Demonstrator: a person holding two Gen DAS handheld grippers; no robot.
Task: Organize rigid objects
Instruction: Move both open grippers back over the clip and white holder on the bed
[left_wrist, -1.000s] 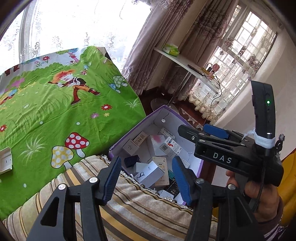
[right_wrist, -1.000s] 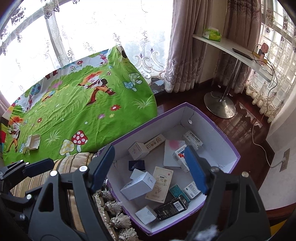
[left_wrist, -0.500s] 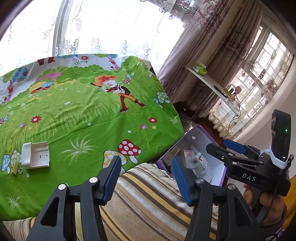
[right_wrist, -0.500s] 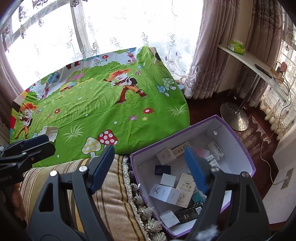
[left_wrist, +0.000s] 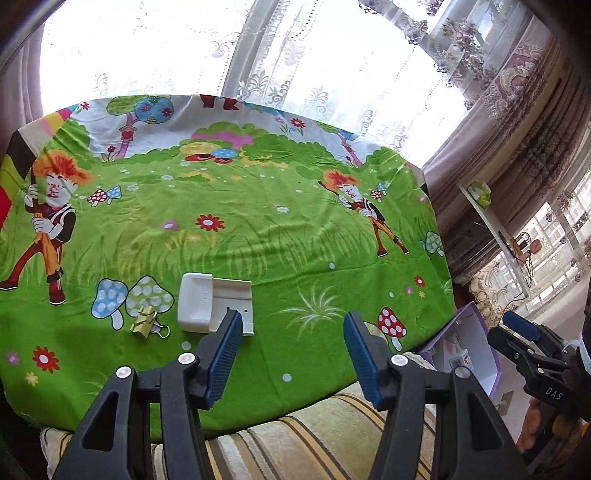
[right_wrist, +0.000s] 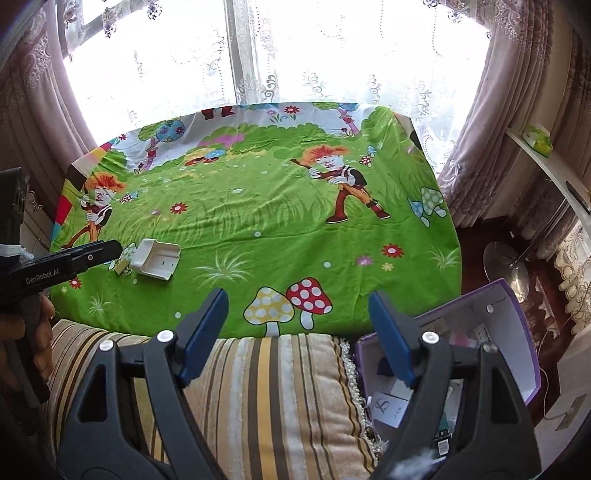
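Landmark: green cartoon cloth (left_wrist: 258, 236) over the table
Left gripper (left_wrist: 291, 354): jaws partly apart, nothing between them, held over the cloth's near edge
Right gripper (right_wrist: 297, 339): jaws wide apart, empty, above the striped cushion (right_wrist: 266, 398) just in front of the cloth
White plastic holder (left_wrist: 212, 308): lying on the cloth, near its front-left part
Gold binder clip (left_wrist: 146, 325): on the cloth, just left of the holder
Purple box (right_wrist: 517, 332): off the cloth's right corner, small cartons inside
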